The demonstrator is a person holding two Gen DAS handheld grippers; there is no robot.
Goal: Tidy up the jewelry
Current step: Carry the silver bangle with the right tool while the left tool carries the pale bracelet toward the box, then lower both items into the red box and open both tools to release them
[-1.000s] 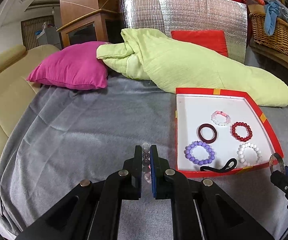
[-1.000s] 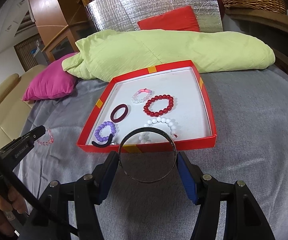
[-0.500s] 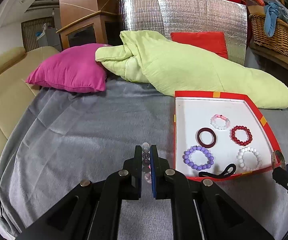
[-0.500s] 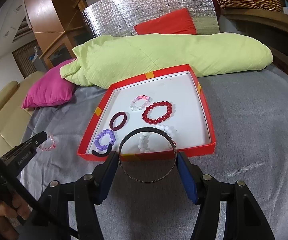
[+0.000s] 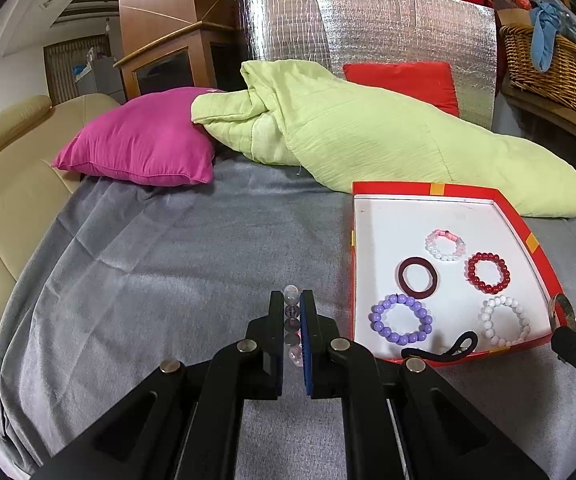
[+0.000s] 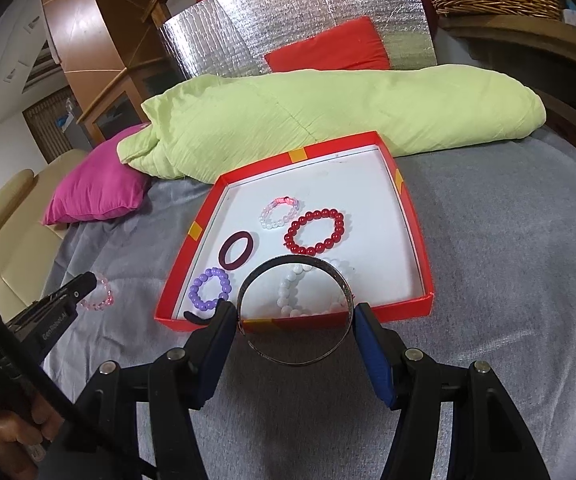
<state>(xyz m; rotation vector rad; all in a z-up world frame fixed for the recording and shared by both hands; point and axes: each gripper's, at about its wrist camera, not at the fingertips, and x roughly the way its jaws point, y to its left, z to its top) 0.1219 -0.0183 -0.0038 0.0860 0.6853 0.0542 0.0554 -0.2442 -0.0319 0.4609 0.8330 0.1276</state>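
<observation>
1. The left gripper has its jaws pinching a pink and clear bead bracelet edge-on, over a grey blanket.
2. The right gripper has its jaws spread wide and pressed against the two sides of a thin metal bangle, which it holds just in front of the near wall of a red box lid.
3. The lid has a white floor and lies on the grey blanket. Inside it lie a purple bead bracelet, a dark red hair band, a pink and white bead bracelet, a red bead bracelet and a white bead bracelet.
4. A black hair tie hangs over the near wall of the lid, beside the purple bracelet.
5. Only the left view shows the white bracelet whole; in the right view the bangle crosses in front of it.
6. Only the right view shows the pink and clear bracelet as a loop, at the left gripper's tip to the left of the lid, and the person's hand on that gripper's handle.
7. The left view shows the bangle only as a sliver at the right edge.
8. Behind the lid lie a green quilt and a pink cushion.
9. White writing runs along the left gripper's side in the right view; it is too small to read with certainty.
</observation>
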